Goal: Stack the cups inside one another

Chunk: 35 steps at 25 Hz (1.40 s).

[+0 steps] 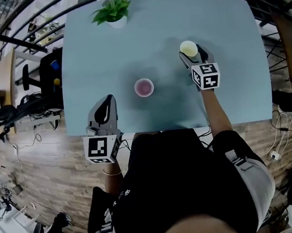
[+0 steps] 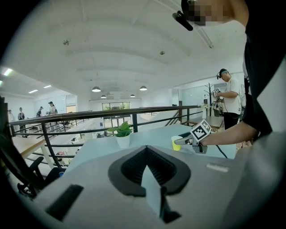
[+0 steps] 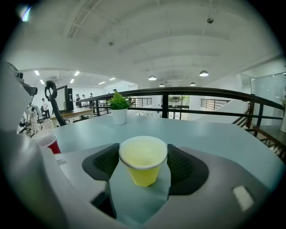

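Note:
A yellow paper cup (image 1: 189,48) stands upright on the pale blue table (image 1: 235,90), toward its far right. My right gripper (image 1: 191,52) is round it; in the right gripper view the cup (image 3: 143,161) fills the gap and its rim touches both black pads (image 3: 102,164). A red cup (image 1: 144,87) with a pale inside stands alone near the table's middle, seen as the red cup (image 3: 47,143) at the left edge of that view. My left gripper (image 1: 105,103) rests at the near left edge of the table, jaws together and empty (image 2: 146,151).
A small potted plant (image 1: 112,12) stands at the far edge of the table. Beyond the table's left side are chairs and cables (image 1: 13,110) on the floor, and a black railing (image 3: 201,93) runs behind the table. The person's body fills the near edge.

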{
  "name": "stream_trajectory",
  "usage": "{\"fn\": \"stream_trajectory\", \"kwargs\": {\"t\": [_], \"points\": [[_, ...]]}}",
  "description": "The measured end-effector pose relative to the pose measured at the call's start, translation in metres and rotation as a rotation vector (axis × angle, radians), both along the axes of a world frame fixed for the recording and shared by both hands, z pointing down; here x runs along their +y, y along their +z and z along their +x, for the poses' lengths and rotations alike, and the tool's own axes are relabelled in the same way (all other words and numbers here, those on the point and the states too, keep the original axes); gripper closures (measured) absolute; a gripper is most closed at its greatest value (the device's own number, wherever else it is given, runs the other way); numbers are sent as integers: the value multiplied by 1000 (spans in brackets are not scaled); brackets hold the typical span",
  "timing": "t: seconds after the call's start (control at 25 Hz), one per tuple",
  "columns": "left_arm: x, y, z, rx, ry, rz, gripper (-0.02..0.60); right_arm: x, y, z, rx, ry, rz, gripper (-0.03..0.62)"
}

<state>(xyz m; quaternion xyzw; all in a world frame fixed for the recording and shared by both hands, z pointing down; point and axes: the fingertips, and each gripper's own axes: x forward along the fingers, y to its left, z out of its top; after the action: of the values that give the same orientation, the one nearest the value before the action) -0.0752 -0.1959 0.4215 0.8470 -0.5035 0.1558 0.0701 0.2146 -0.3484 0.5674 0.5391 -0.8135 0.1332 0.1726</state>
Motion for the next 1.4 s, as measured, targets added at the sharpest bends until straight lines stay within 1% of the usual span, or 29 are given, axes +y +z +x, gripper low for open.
{"fn": "stream_trajectory", "kwargs": {"t": [0.4, 0.68, 0.88, 1.16, 1.4], "points": [[0, 2, 3, 22, 29, 5, 591, 25, -30, -20, -43, -42, 54, 253], [-5, 2, -2, 49, 47, 18, 591, 43, -54, -31, -76, -44, 89, 253], [-10, -2, -6, 57, 69, 27, 591, 59, -69, -44, -106, -55, 102, 253], [-13, -7, -3, 67, 111, 45, 591, 78, -82, -60, -115, -77, 110, 253], [-13, -7, -5, 75, 135, 47, 591, 94, -93, -83, -133, -121, 115, 253]]}}
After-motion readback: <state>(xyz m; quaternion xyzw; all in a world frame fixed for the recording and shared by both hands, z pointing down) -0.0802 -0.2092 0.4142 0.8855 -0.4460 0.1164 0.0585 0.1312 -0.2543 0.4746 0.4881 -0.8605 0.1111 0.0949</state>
